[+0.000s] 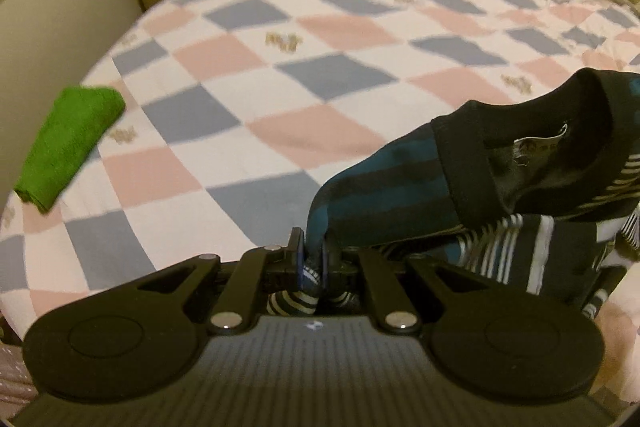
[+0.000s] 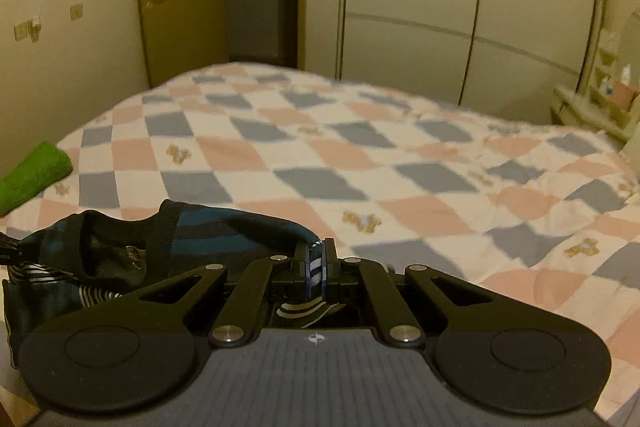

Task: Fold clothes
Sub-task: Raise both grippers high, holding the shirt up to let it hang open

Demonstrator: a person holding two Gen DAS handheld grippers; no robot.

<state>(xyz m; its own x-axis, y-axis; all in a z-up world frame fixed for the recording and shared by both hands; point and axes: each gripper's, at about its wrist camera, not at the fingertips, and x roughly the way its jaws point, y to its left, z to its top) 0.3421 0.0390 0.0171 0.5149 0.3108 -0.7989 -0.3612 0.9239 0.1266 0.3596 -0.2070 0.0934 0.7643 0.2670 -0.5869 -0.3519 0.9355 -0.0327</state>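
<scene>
A dark striped shirt [image 1: 400,183], teal, black and white with a black collar, hangs between my two grippers above the bed. My left gripper [image 1: 312,259] is shut on one shoulder of it, and the cloth runs off to the right. My right gripper [image 2: 316,261] is shut on the other shoulder of the shirt [image 2: 224,231], and the cloth runs off to the left. The collar opening and its label show in both views. The lower part of the shirt is hidden below the grippers.
The bed is covered by a checked quilt [image 1: 280,67] in pink, blue and white. A folded green cloth [image 1: 64,143] lies at the quilt's left edge, also in the right wrist view [image 2: 32,175]. Wardrobe doors [image 2: 460,7] and a shelf [image 2: 600,99] stand beyond.
</scene>
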